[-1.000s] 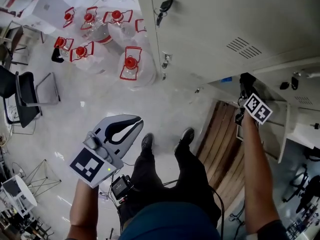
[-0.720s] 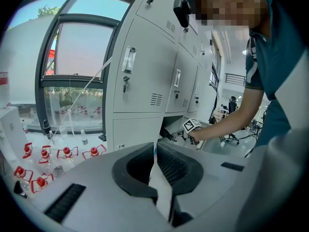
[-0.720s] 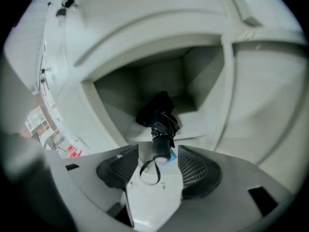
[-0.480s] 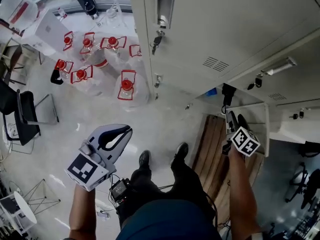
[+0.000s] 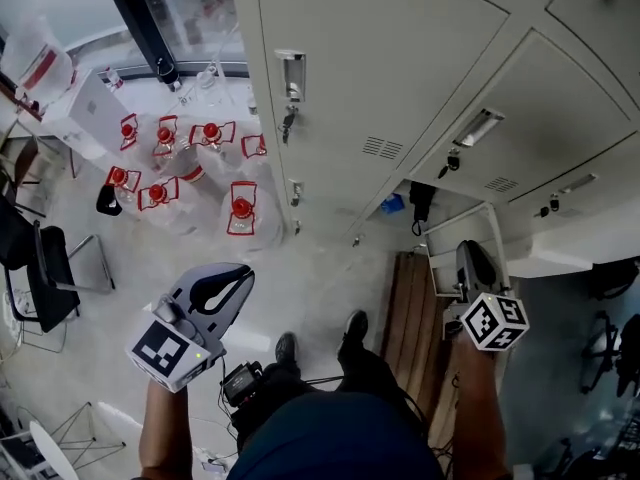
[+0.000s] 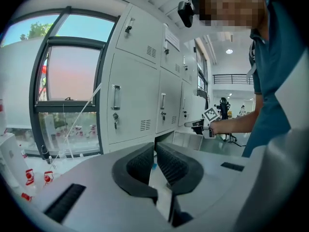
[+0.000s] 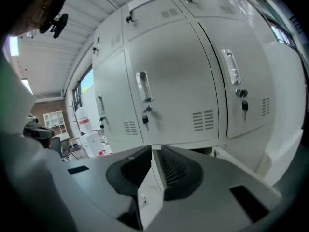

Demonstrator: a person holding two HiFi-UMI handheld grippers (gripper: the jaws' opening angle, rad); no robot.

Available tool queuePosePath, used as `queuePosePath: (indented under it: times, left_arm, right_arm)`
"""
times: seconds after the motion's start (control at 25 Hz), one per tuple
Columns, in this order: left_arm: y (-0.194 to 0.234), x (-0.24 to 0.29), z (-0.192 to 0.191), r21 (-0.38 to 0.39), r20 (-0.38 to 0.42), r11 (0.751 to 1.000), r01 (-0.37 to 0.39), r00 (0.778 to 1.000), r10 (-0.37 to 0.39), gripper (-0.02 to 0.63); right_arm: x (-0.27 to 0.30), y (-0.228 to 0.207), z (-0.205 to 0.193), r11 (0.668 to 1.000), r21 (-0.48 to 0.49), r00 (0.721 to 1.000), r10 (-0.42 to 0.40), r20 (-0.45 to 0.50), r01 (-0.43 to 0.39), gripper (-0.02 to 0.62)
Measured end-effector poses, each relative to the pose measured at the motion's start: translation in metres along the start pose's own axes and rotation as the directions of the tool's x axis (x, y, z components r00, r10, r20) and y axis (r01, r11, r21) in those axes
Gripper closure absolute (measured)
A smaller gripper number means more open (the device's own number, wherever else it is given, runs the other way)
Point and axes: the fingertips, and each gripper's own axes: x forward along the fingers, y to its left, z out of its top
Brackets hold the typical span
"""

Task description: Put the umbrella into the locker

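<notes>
Head view
- Left gripper (image 5: 240,274): fingers pressed together with nothing between them; it is held low over the pale floor, well apart from the lockers.
- Right gripper (image 5: 472,252): fingers closed and empty, just beside the swung-out door of the open locker (image 5: 462,230).
- Umbrella (image 5: 420,204): a dark, narrow shape that appears to be the folded umbrella stands inside the open compartment, free of both grippers. Only this view shows it.
- Around: red-capped water bottles (image 5: 241,211) crowd the floor by the window. A slatted wooden board (image 5: 405,298) lies in front of the open compartment. The person's shoes (image 5: 353,325) stand between the two grippers.

Left gripper view
- Fingers: the ribbed pads (image 6: 170,164) are closed to a thin slit, and nothing is held.
- Seen only here: the right gripper shows from the side at the open compartment, on an outstretched arm. A tall window (image 6: 67,95) stands left of the grey locker bank (image 6: 130,100).
- In the way: the gripper's own body fills the lower frame and the person's teal shirt (image 6: 275,81) fills the right edge.

Right gripper view
- Fingers: the pads (image 7: 176,170) are together and grip nothing.
- Seen only here: the closed locker doors show close up, with keys (image 7: 145,120) hanging in the locks.
- Open compartment: only a dark strip shows above the gripper body, and its contents cannot be made out.
</notes>
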Motion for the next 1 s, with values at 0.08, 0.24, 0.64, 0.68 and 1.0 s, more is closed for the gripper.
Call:
queuePosePath:
  times: [0.08, 0.24, 0.64, 0.68, 1.0]
  left_arm:
    - [-0.008, -0.004, 0.010, 0.020, 0.017, 1.000, 0.013, 1.000, -0.013, 0.571]
    - [-0.024, -0.009, 0.027, 0.073, 0.055, 0.996, 0.049, 0.997, -0.053, 0.571]
    - [-0.076, -0.039, 0.068, 0.168, 0.101, 0.979, 0.112, 0.986, -0.130, 0.571]
    - [-0.080, -0.041, 0.069, 0.174, 0.103, 0.978, 0.116, 0.985, -0.135, 0.571]
    - [-0.106, -0.054, 0.070, 0.196, 0.106, 0.968, 0.156, 0.978, -0.178, 0.571]
  right_arm:
    - [-0.022, 0.013, 0.025, 0.999, -0.046, 0.999, 0.027, 0.041, -0.025, 0.517]
    - [-0.065, 0.039, 0.060, 0.989, -0.134, 0.992, 0.071, 0.107, -0.057, 0.518]
    - [-0.184, 0.079, 0.109, 0.977, -0.191, 0.976, 0.128, 0.174, -0.094, 0.531]
    - [-0.194, 0.080, 0.110, 0.978, -0.187, 0.976, 0.127, 0.174, -0.094, 0.533]
    - [-0.260, 0.097, 0.113, 0.985, -0.102, 0.965, 0.159, 0.207, -0.140, 0.543]
